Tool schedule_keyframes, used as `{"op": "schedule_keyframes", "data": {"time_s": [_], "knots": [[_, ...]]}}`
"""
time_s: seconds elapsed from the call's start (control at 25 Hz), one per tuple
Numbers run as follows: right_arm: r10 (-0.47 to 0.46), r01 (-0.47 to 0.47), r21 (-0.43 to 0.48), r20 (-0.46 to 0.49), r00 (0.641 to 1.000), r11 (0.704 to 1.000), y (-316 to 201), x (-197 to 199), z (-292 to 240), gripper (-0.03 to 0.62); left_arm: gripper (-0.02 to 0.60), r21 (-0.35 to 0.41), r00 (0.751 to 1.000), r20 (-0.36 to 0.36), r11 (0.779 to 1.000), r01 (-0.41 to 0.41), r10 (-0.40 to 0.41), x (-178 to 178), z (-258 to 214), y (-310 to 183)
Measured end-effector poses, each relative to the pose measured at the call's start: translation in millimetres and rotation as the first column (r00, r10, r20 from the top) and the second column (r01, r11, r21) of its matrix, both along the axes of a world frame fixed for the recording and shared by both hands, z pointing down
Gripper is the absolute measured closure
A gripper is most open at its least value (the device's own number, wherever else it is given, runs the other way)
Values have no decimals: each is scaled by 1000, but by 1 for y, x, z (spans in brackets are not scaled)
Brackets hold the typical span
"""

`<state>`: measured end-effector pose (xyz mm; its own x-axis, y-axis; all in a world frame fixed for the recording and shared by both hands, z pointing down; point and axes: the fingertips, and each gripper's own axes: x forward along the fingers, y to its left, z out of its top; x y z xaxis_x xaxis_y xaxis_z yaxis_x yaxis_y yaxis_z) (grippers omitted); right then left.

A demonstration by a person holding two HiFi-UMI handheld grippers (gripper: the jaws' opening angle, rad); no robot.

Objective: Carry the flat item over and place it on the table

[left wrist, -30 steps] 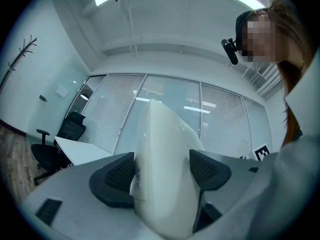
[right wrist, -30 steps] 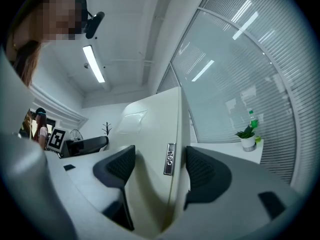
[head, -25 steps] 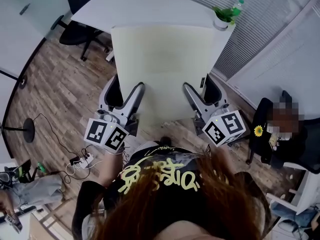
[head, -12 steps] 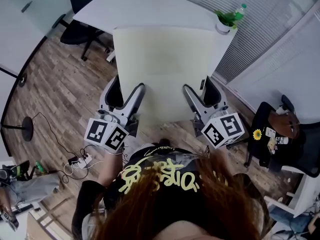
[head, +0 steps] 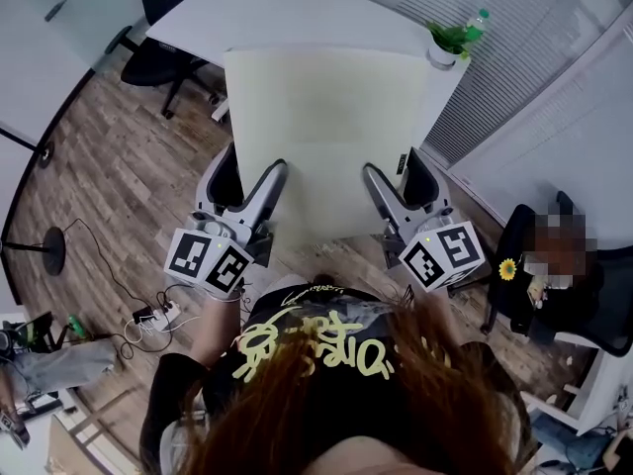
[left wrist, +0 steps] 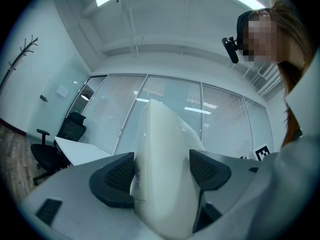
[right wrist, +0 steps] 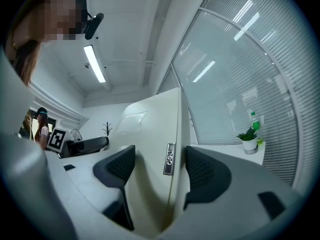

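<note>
My left tongs (head: 249, 181) and right tongs (head: 394, 178) each clamp the near edge of a plain, pale cream board (head: 326, 132).

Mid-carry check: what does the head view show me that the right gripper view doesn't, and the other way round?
Head view only: the wood floor, a black chair and the board's whole top face. Right gripper view only: the ceiling light and a close look at the right gripper with its jaws closed on the board's edge. Both: the board, the table and the potted plant.
</note>
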<state>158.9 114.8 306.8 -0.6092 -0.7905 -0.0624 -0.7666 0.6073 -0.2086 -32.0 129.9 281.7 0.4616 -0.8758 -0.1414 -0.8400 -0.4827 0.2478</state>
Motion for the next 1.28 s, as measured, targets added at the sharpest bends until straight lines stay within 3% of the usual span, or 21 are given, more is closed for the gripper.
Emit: {"op": "schedule_keyframes", "data": {"time_s": [0.6,1.28], "knots": [[-48,48,-8,-1,999,999,-23,-20,6,283,238,-8,999,6,999,35,-35,-19,5,-17],[-3,3,9,-15,1000,1000,-140,-49,9,283,236,18,1000,-4,1000,-9,9,-50,10,-142]]}}
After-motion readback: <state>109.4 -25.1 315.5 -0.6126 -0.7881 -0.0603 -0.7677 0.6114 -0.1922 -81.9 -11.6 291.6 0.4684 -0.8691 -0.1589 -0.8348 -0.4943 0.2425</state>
